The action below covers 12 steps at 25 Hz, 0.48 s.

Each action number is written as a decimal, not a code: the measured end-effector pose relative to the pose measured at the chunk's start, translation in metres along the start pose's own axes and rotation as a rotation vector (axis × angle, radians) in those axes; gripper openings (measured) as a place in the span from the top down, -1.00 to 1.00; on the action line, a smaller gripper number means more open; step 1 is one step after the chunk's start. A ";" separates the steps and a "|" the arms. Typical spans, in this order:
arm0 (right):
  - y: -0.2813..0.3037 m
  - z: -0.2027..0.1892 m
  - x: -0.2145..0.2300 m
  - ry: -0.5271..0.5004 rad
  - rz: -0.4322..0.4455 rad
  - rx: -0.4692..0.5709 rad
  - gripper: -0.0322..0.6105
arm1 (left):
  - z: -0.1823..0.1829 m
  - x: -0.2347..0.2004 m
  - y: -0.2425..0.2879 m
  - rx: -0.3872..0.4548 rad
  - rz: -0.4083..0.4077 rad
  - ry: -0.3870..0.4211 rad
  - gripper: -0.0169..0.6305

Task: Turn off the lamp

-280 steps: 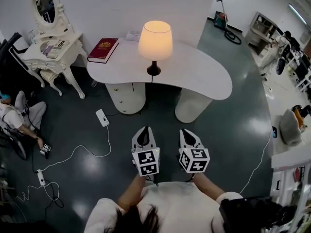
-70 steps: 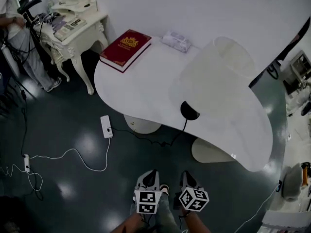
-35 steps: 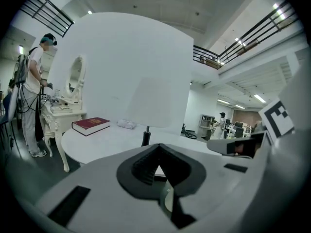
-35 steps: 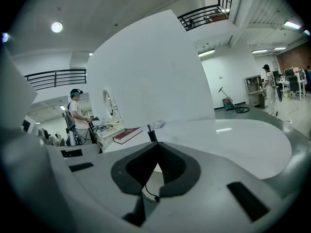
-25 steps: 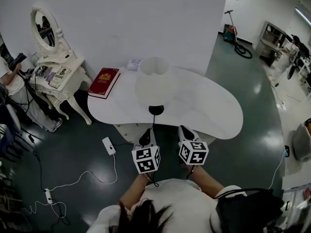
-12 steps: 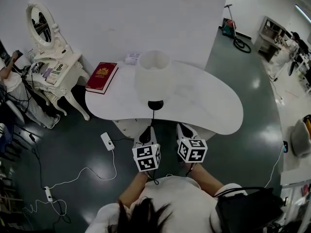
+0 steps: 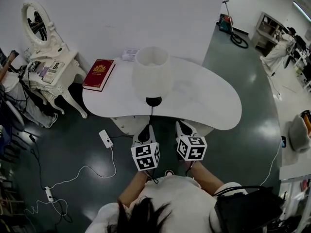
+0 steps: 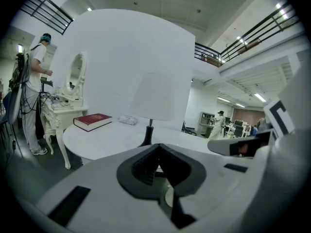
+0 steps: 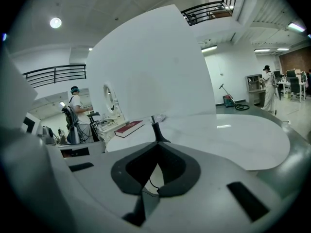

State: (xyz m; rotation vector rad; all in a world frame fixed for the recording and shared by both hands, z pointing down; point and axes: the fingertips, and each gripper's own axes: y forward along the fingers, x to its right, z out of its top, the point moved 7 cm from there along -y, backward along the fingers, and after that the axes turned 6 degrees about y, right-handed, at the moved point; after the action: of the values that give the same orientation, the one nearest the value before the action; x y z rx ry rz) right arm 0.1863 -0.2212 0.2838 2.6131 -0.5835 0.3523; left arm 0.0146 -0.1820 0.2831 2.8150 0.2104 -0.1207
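Lamp [image 7: 152,72]: mid-table, toward the near edge. White shade on a black base [image 7: 153,101], and on my feed the shade looks dull, not lit.
Table [image 7: 214,106]: white, kidney-shaped, right in front of both claws.
Left claw [image 8: 156,148]: tips pinched together with nothing in them. It hangs just off the near table edge, pointed at the lamp base.
Right claw [image 9: 156,143]: same deal, closed up on nothing, just right of the left one. The lamp base is a bit to its left.
Cord [image 7: 151,111]: thin black line dropping from the base over the near edge.
Book [image 7: 98,74]: red, lying flat on the left end of the table.
Packet [image 7: 129,55]: small white pack at the far edge, just left of the shade. I can't tell what it is.
Floor box [image 7: 105,138]: white block on a white cable, on the floor left of the left claw.
Dressing table [image 7: 51,64]: white with an oval mirror, far left, apart from the main table. A person [image 8: 34,81] is standing beside it.
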 end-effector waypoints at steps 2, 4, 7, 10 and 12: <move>-0.003 -0.003 -0.003 0.010 -0.006 0.004 0.90 | -0.004 -0.002 -0.004 -0.009 -0.005 0.003 0.92; -0.006 -0.009 -0.008 0.020 -0.013 0.005 0.90 | -0.009 -0.004 -0.007 -0.022 -0.013 0.004 0.92; -0.012 -0.019 -0.016 0.032 -0.023 0.002 0.90 | -0.016 -0.009 -0.013 -0.039 -0.027 0.004 0.92; -0.018 -0.029 -0.022 0.042 -0.038 0.002 0.90 | -0.020 -0.013 -0.018 -0.048 -0.044 0.011 0.92; -0.025 -0.034 -0.024 0.046 -0.055 0.004 0.90 | -0.021 -0.012 -0.023 -0.051 -0.058 0.018 0.92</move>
State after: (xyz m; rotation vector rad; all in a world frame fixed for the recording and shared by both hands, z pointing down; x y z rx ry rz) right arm 0.1718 -0.1770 0.2965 2.6118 -0.4946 0.3954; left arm 0.0001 -0.1556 0.2977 2.7611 0.2953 -0.1022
